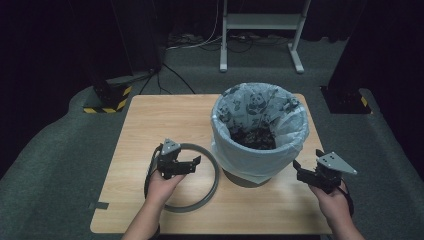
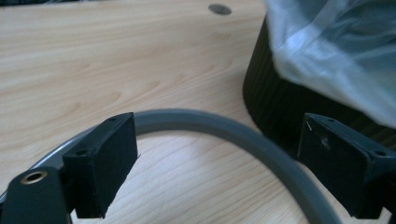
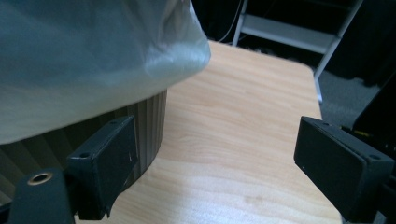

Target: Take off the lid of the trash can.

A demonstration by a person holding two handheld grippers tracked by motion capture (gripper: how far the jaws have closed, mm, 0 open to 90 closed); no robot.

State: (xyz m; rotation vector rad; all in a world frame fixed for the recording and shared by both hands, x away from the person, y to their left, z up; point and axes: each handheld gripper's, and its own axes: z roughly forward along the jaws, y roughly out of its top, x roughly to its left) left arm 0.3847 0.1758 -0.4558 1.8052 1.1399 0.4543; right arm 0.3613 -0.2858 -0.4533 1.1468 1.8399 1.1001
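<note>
The grey ring (image 1: 197, 177) lies flat on the tabletop (image 1: 150, 120), passing under the left claw (image 1: 192, 164), whose jaws stand wide with the ring's arc (image 2: 224, 128) running between and beneath them. Just beyond that claw stands the bin (image 1: 258, 131), lined with a panda-print bag (image 1: 250, 155) folded over its rim. The right claw (image 1: 301, 172), also wide and holding nothing, hovers beside the bin's ribbed wall (image 3: 149, 116).

This looks like the step of picking up the ring: the left claw must lower and close on the band. The bin's base is hidden by the bag, and its contents are too dark to make out.
</note>
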